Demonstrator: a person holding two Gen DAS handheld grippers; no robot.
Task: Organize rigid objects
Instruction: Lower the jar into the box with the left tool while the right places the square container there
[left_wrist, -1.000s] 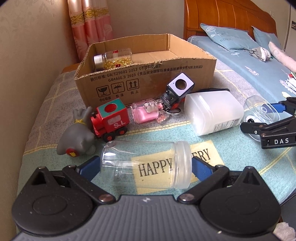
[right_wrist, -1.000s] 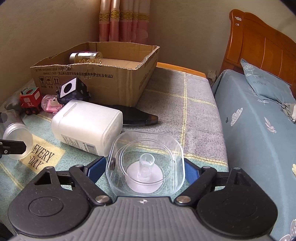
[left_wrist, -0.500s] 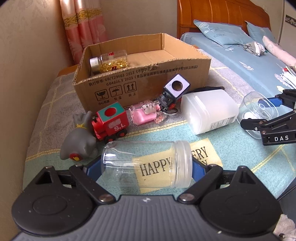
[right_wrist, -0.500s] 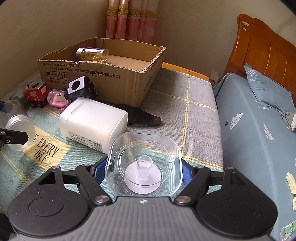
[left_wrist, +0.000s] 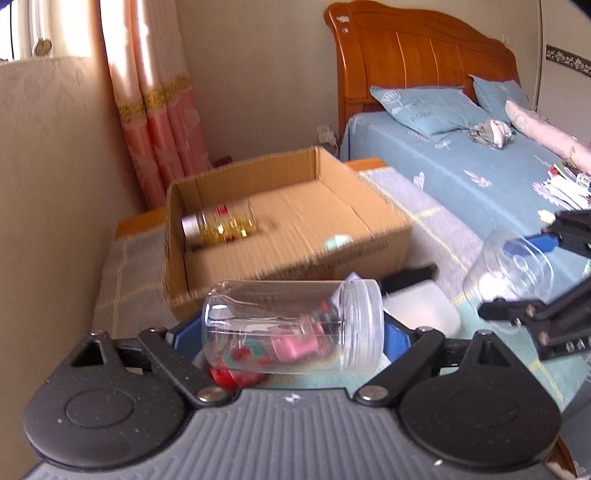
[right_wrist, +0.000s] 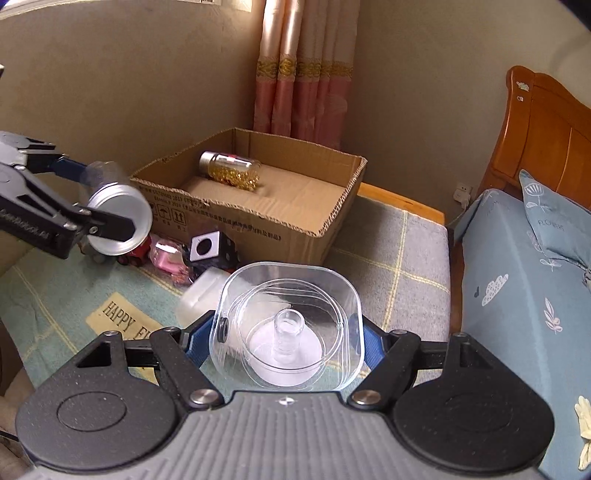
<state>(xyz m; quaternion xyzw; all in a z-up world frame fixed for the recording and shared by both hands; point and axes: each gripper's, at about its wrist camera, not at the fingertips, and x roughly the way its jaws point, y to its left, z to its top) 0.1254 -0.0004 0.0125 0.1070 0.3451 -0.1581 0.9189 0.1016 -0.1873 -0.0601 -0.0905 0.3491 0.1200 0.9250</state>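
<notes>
My left gripper is shut on a clear plastic jar with a screw lid, held sideways in the air in front of the cardboard box. The jar also shows in the right wrist view, left of the box. My right gripper is shut on a clear square lid with a centre knob, raised above the blanket. It also shows in the left wrist view at the right. A bottle of yellow capsules lies inside the box.
On the patterned blanket in front of the box lie a white plastic container, a black cube toy, a pink item and a red toy train. A bed with blue sheets is to the right.
Both grippers have risen well above the blanket with their objects. The left one now looks down into the box over its front wall.
</notes>
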